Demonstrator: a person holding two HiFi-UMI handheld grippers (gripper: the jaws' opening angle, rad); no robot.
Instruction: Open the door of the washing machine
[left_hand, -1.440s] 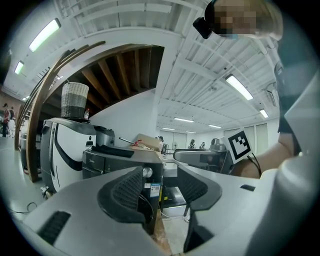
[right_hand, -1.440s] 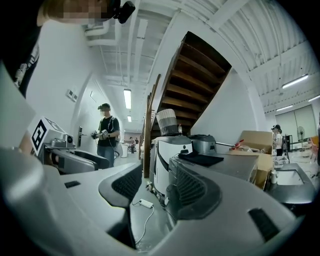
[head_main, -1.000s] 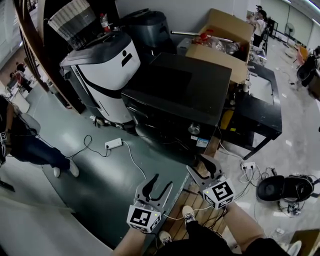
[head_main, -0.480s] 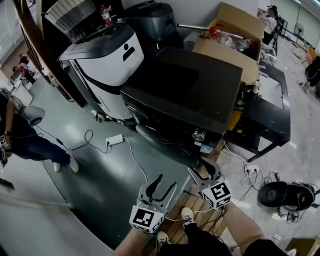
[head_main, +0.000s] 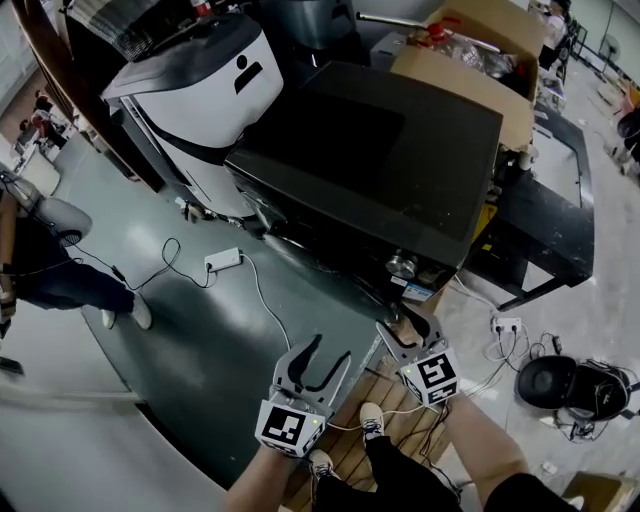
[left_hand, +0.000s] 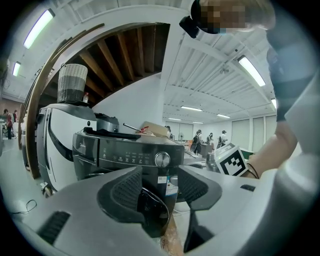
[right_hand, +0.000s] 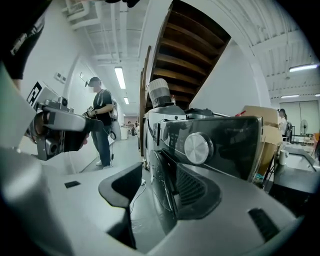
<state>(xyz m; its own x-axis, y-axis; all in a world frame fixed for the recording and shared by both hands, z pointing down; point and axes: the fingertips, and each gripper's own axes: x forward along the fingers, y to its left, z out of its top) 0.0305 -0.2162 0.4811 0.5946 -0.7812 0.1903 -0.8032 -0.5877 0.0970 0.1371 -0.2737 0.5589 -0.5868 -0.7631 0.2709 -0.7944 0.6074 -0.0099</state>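
Note:
A black front-loading washing machine (head_main: 380, 150) fills the middle of the head view, with a silver knob (head_main: 402, 265) on its front panel. My right gripper (head_main: 408, 325) is open just below that knob, close to the machine's front. In the right gripper view the dark round door's edge (right_hand: 165, 185) lies between the spread jaws, next to the right-hand finger (right_hand: 195, 192). My left gripper (head_main: 312, 362) is open and lower left, farther from the machine. In the left gripper view the door (left_hand: 152, 212) and control panel (left_hand: 125, 156) show beyond my left gripper (left_hand: 160, 187), whose jaws are empty.
A white appliance (head_main: 200, 110) stands left of the washer, a cardboard box (head_main: 470, 50) behind it, a black table (head_main: 540, 220) to its right. A power strip (head_main: 223, 259) with cables lies on the green floor. A person (head_main: 40, 270) stands at far left. A wooden pallet (head_main: 385, 395) is underfoot.
The head view has closed in on the washer, which now looks larger. Both grippers have edged toward its front, the right one ending just under the knob. Both stay open.

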